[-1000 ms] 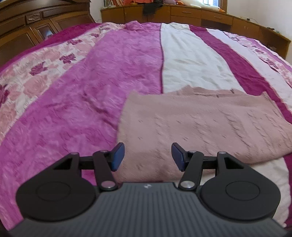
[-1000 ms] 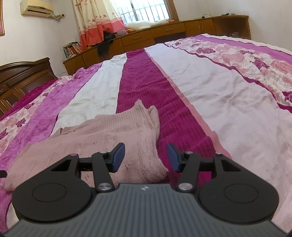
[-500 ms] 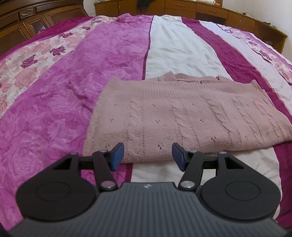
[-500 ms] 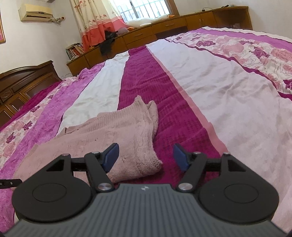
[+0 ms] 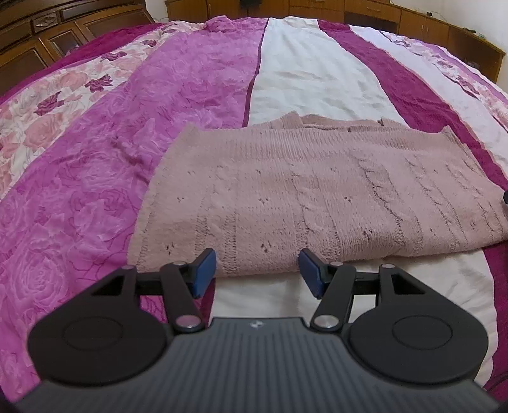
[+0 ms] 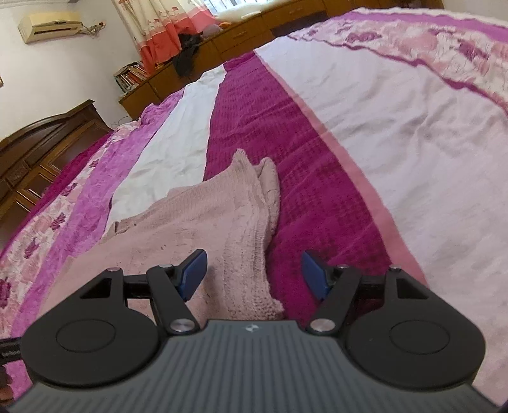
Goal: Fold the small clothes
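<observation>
While both hand-held grippers, left [image 5: 257,271] & right [image 6: 254,273], gape empty, dusty-pink cable-knit sweater [image 5: 317,190] on bed looks soft, floppy; pinch near-edge corners.

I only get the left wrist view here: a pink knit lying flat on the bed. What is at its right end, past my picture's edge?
Observer: The pink knit ends in stacked, folded layers on the dark magenta stripe.
Operator: And the other gripper?
Observer: The right gripper is open, its jaws either side of that folded edge.
Operator: Anything beyond the bed?
Observer: An air conditioner on the wall and floral curtains.
</observation>
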The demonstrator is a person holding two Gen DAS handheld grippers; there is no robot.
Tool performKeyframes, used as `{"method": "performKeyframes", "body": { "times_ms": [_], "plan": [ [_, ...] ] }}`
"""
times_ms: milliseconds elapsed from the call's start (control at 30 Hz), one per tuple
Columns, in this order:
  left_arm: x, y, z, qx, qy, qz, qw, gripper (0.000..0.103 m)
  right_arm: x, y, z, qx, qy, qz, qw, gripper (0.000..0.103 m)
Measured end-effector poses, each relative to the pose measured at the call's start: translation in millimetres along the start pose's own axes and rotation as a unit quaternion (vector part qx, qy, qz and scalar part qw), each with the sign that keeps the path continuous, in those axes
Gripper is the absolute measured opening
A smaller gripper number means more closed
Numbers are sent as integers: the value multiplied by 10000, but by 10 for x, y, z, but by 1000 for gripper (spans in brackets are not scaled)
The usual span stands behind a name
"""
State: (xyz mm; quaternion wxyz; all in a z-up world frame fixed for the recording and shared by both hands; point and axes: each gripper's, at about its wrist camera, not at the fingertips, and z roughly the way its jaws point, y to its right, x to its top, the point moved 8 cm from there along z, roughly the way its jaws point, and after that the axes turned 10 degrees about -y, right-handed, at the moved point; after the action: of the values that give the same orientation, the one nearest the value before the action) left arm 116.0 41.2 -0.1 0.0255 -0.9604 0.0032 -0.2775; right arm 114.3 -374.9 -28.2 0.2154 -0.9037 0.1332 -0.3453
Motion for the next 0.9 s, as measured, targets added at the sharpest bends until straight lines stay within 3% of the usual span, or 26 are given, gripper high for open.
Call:
{"method": "performKeyframes", "body": {
  "times_ms": [467,600,700,900],
  "plan": [
    [14,38,63,106,-88,52,9999,60,7,-98,338,376,-373,79,9986,72],
    [14,40,64,105,-88,51,9999,60,-6,-128,364,409,-382,59,9984,44],
    [14,40,65,104,-88,58,9999,60,5,-104,352,525,-325,175,9979,36],
    [24,27,54,87,-73,77,9999,61,60,-140,250,1122,-144,466,9925,29]
  ]
}}
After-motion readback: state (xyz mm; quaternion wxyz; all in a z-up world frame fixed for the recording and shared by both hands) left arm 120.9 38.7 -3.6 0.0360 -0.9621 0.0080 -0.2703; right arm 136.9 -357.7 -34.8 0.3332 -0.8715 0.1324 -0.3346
